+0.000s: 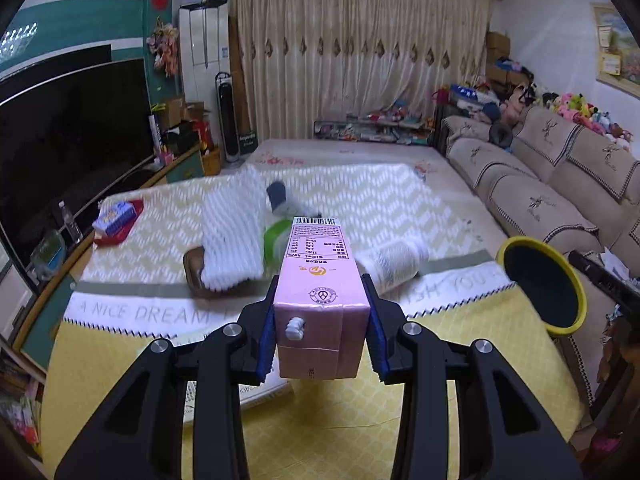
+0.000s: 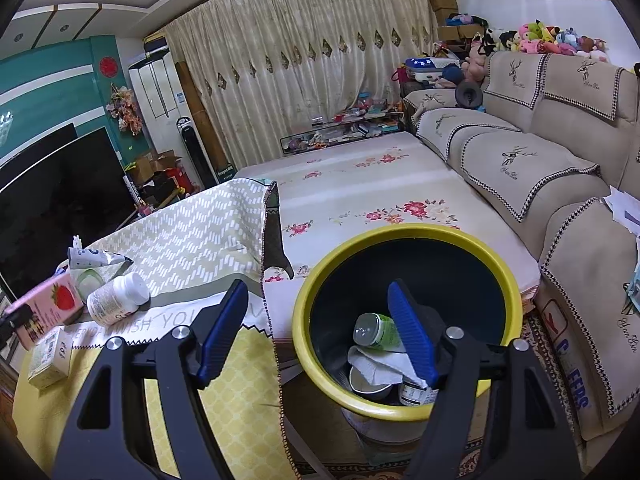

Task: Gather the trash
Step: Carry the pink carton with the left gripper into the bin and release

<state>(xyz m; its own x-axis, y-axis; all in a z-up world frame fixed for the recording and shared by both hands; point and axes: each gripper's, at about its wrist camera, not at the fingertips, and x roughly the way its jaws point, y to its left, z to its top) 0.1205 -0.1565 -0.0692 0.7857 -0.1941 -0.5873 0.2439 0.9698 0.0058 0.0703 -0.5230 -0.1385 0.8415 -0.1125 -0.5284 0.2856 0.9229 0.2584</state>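
The left gripper (image 1: 322,336) is squeezed onto a pink carton (image 1: 320,300), with its blue pads (image 1: 266,344) pressing on the two long sides. The carton's long way points straight out ahead, away from the hand, with a little white straw stub on the near end. It looks lifted up off the yellow tablecloth (image 1: 120,380).

The next job, I think, is to drop the carton in the bin (image 1: 542,286). From the left hand the bin is off to the right and a bit further away — past the edge of the table. So the carton has to swing right, and it may go in best nose first.

The right gripper (image 2: 316,332) holds nothing. Its jaws stand wide apart, and it hangs right by the bin's yellow rim (image 2: 400,408), so it is much nearer to the bin than the left one.

Inside the bin lie a green-and-white bottle (image 2: 376,330), some crumpled paper and cups.

Further off on the table more trash waits — a white pill bottle (image 2: 116,296), a small yellow box (image 2: 50,358), a foam sleeve (image 1: 232,236).
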